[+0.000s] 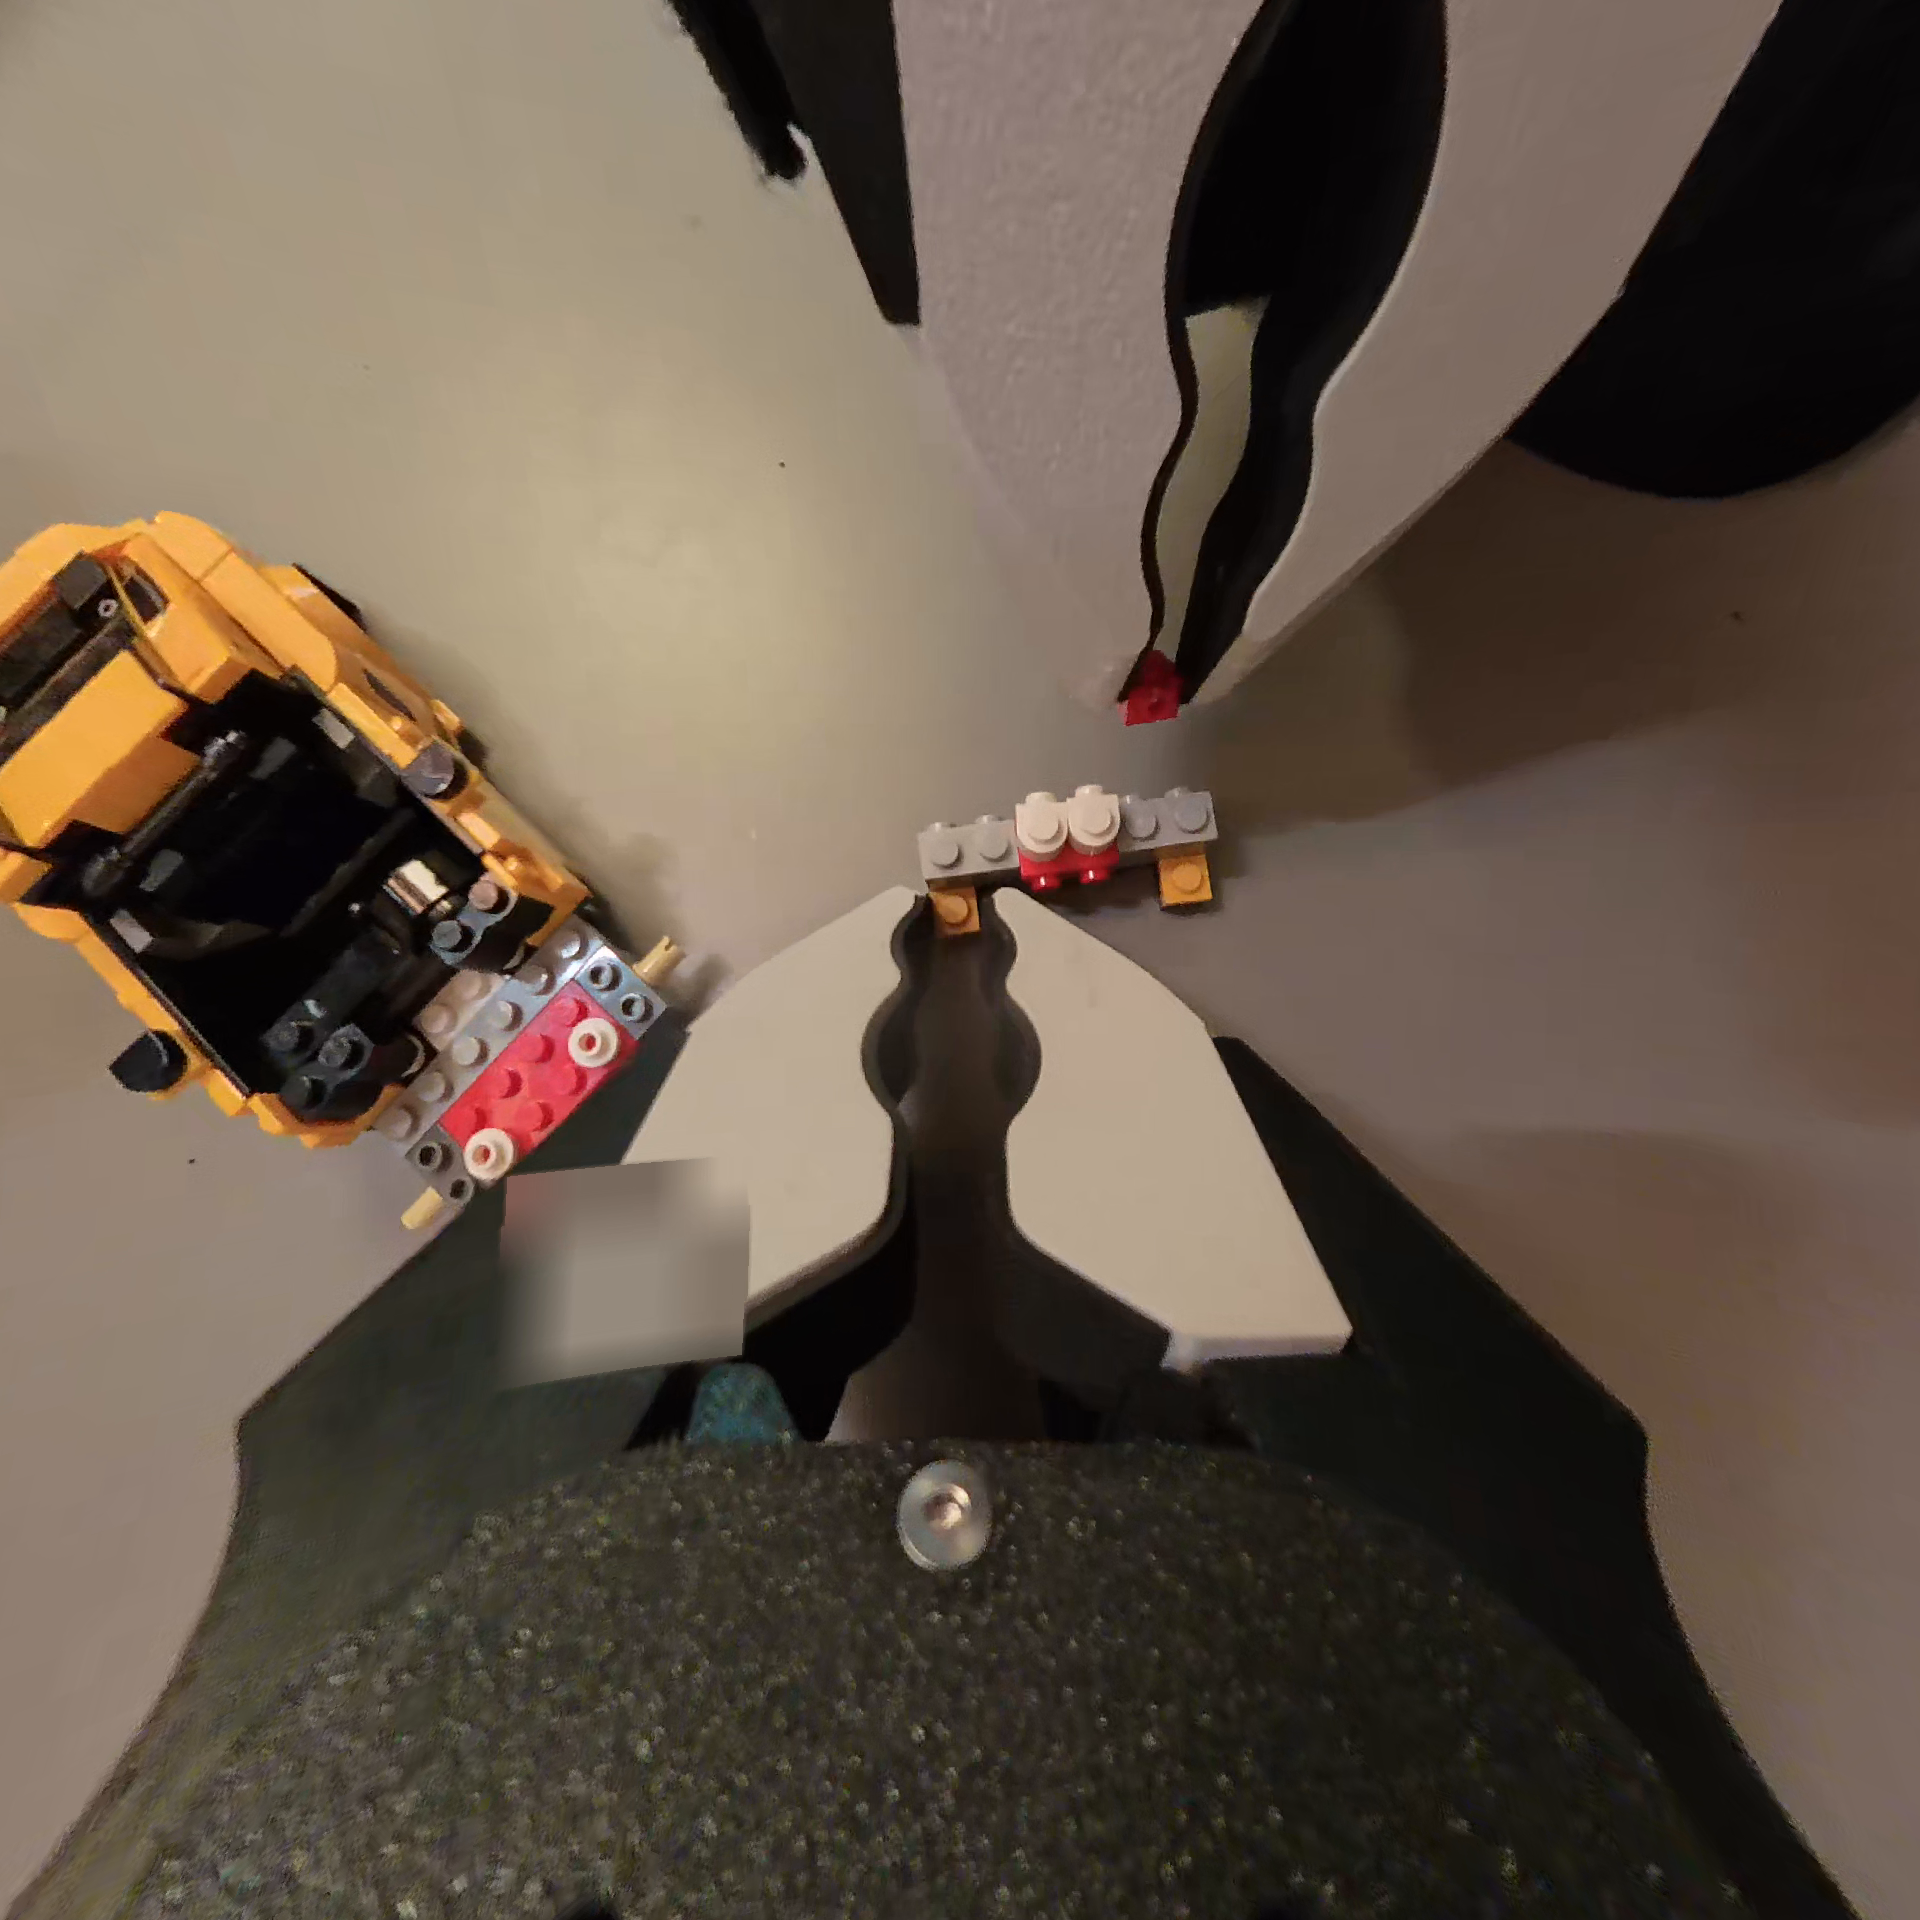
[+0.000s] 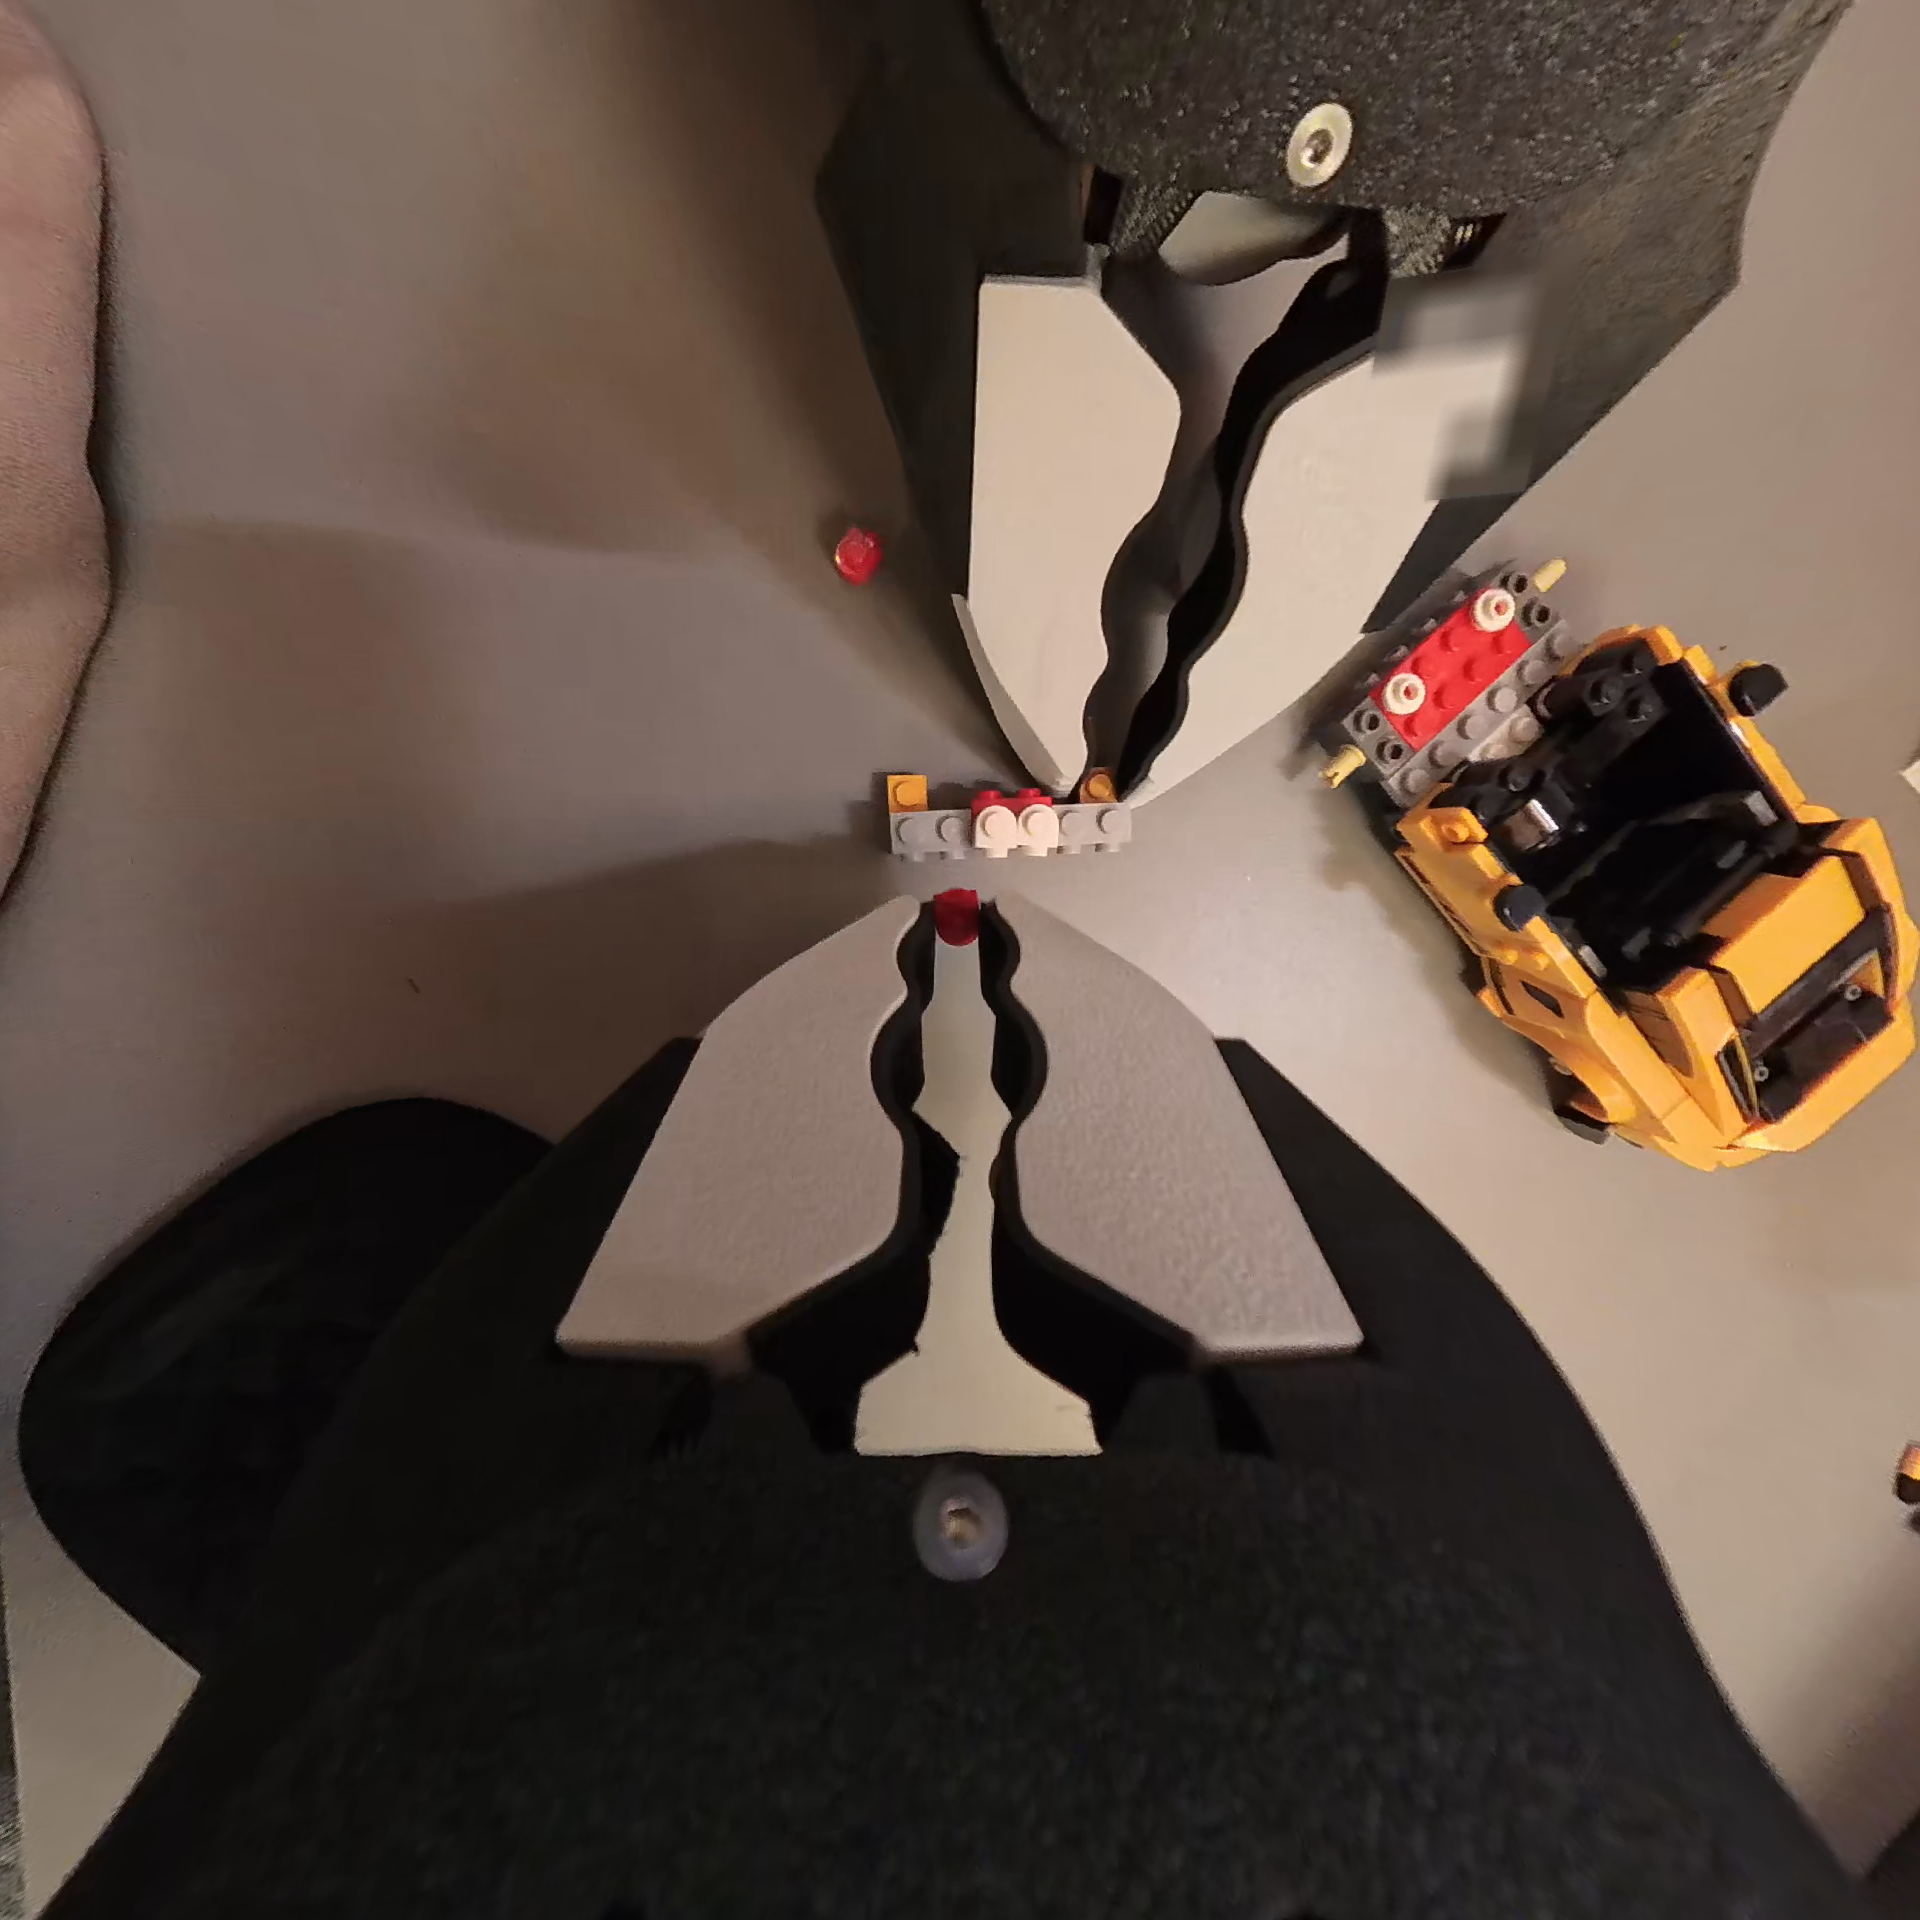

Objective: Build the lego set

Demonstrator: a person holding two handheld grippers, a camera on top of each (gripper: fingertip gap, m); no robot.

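My left claw (image 1: 954,906) is pinching the grey sub-assembly's (image 1: 1070,836) orange tab; my right claw (image 2: 956,920) is clamping 1 red stud (image 2: 956,920), risking slippage mid-table (image 2: 520,364).

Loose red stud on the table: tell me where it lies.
In the right wrist view the loose red stud lies on the table at upper left, beside the left gripper and up-left of the grey strip; the left wrist view doesn't show it.
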